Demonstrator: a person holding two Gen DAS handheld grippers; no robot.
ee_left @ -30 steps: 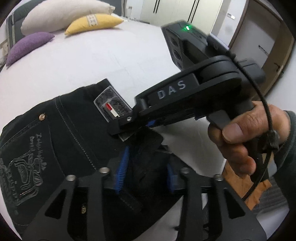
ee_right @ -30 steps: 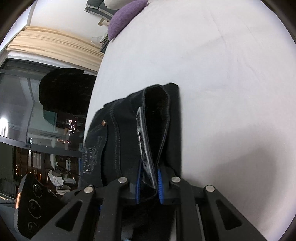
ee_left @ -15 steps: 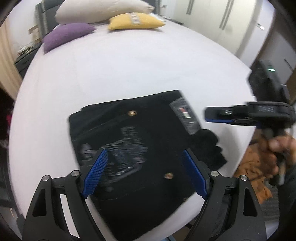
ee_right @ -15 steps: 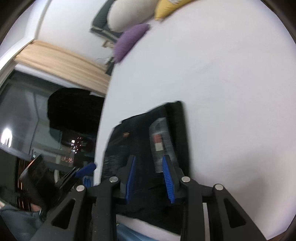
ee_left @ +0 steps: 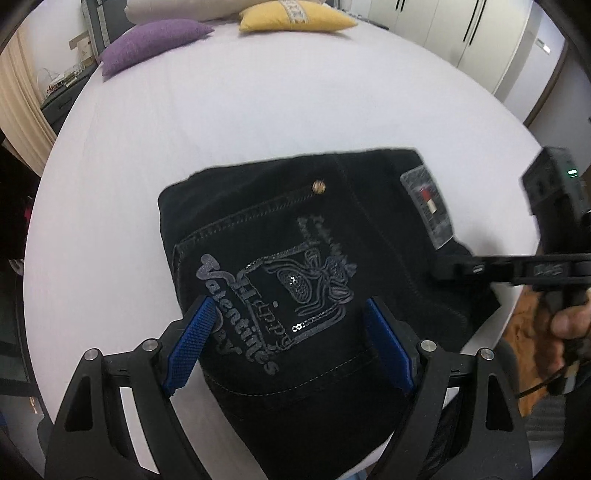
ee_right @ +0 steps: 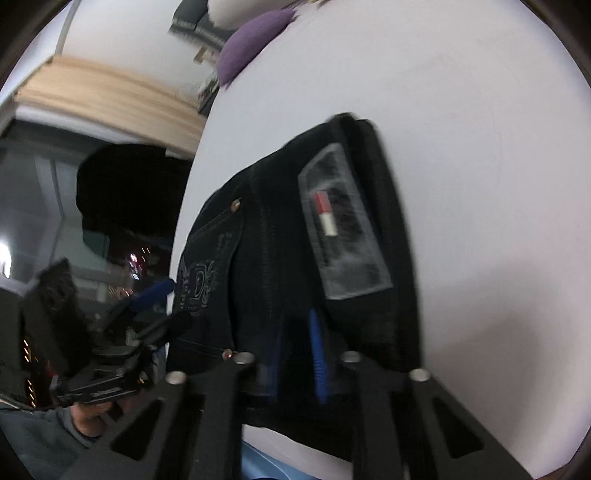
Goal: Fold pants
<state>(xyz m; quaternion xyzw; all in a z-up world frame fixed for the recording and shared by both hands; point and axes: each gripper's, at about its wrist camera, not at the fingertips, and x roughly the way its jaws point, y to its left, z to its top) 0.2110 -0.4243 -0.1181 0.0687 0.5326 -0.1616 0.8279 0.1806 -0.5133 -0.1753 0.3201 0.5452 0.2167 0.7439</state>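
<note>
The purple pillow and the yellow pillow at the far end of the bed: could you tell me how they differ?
The purple pillow is plain; the yellow pillow carries a pale patterned band across its middle. In the left wrist view the purple pillow lies nearer the bed's left edge, while the yellow pillow sits further right, beside a large cream pillow. Both rest on the white bed, well away from the folded black pants.

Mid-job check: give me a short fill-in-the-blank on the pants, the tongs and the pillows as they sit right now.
1. The folded pants are ____ in colour.
2. The left tongs stand ____, with the fabric between the pads ungripped.
3. Beside the yellow pillow at the far end of the bed lies a ____ pillow.
4. The stripe on the waistband label is red and ____.

Missing words: black; open; purple; white
</note>
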